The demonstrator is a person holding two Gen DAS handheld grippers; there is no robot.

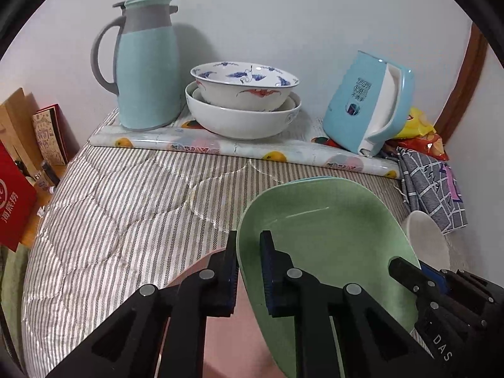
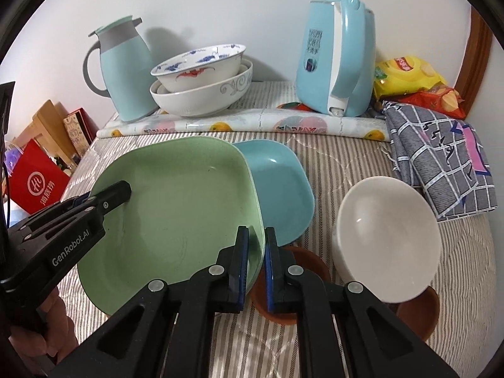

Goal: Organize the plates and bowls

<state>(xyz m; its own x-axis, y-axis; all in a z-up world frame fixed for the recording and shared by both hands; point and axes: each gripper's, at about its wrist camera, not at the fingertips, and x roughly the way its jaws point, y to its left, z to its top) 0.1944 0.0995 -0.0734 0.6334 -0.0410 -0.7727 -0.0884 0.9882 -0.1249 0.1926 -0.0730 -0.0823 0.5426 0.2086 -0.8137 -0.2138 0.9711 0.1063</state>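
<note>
Two grippers, left gripper [image 1: 249, 271] and right gripper [image 2: 256, 261], clench opposite rims of the square green plastic plate [image 2: 176, 208], slung tilted between them.

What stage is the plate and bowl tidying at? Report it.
Done: a patterned bowl sits nested in a white bowl at the back. In hand: the left hand-held gripper and right hand-held gripper both clamp the green plate, with a blue plate under it. Left: the plain white bowl and brown dishes.
</note>
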